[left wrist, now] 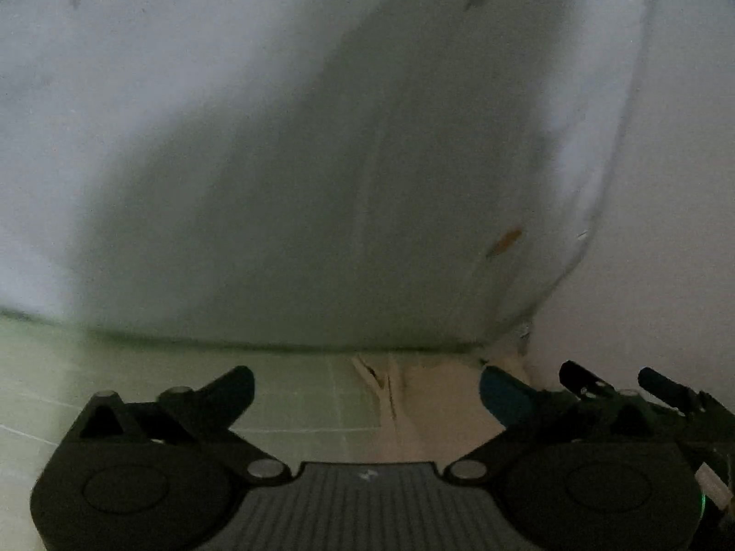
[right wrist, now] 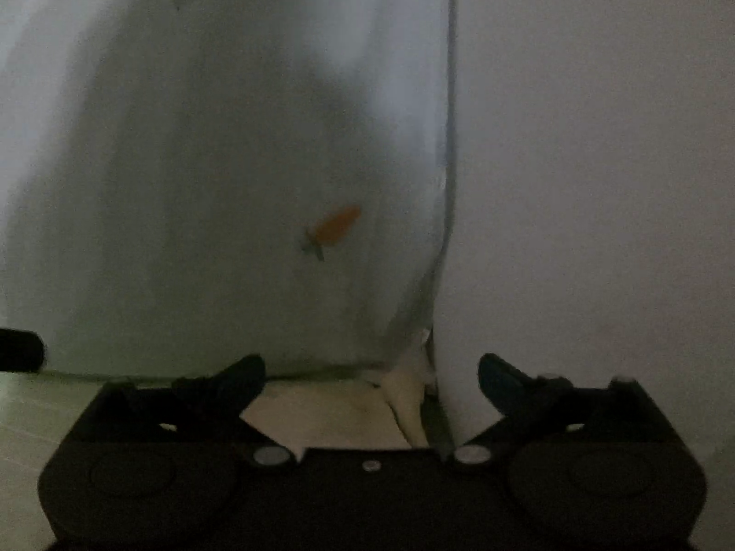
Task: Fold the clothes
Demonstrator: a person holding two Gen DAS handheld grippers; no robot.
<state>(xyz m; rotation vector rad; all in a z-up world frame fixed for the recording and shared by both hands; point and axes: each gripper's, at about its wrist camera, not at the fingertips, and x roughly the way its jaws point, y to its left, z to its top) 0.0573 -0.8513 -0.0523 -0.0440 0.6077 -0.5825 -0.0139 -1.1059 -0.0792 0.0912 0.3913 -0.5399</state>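
A pale white garment (left wrist: 321, 160) with small printed motifs, one an orange carrot (left wrist: 503, 242), fills most of the left wrist view, close and blurred. It also fills the right wrist view (right wrist: 206, 183), with the carrot print (right wrist: 337, 225) near the middle. My left gripper (left wrist: 367, 390) is open and empty, its fingers just short of the garment's lower edge. My right gripper (right wrist: 372, 381) is open and empty, also at the lower edge. The right gripper's fingers (left wrist: 592, 381) show at the right of the left wrist view.
A green cutting mat with a grid (left wrist: 298, 399) lies under the left gripper. A beige surface (right wrist: 330, 408) shows between the right gripper's fingers. A second pale cloth panel (right wrist: 597, 183) hangs to the right past a seam.
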